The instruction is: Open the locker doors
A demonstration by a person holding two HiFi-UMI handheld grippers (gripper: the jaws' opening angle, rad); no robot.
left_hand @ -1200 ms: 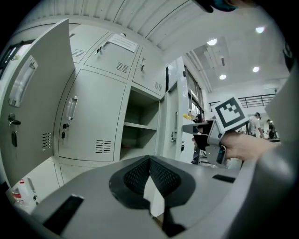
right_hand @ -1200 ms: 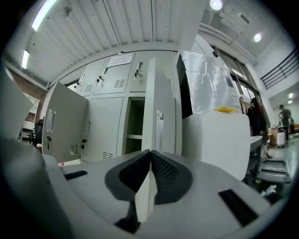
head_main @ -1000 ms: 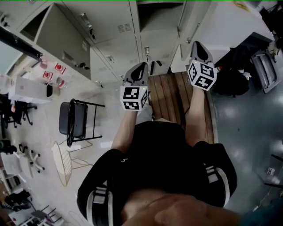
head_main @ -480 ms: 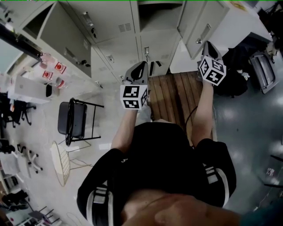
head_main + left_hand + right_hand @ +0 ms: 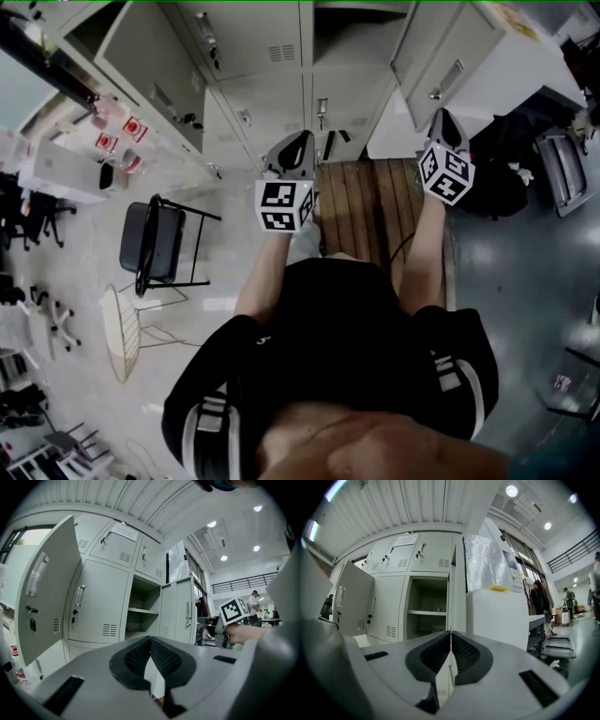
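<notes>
The pale grey metal lockers [image 5: 272, 84] stand in a row directly in front of the person, along the top of the head view. Each door has small vent slots and a vertical handle. In the left gripper view, the far-left door [image 5: 47, 588] is swung wide open, and a small dark key hangs at its lock. The next door [image 5: 98, 602] is closed. The compartment beside it [image 5: 143, 620] is open and shows 1 shelf inside, and its door [image 5: 185, 613] stands out toward the person on the right side. The doors of the upper row are closed, and 1 of them carries a white paper sheet [image 5: 124, 531]. The left gripper [image 5: 300, 141] is held level above a brown wooden slatted platform [image 5: 370, 202]. Its black ribbed pads [image 5: 165, 658] are pressed together with nothing between them. The right gripper [image 5: 441, 114] is just beside the lower edge of the open right door. I cannot tell if it touches the door. Its black pads [image 5: 464, 656] are also pressed together and hold nothing. A black folding chair [image 5: 155, 248] stands on the pale floor at the left.
</notes>
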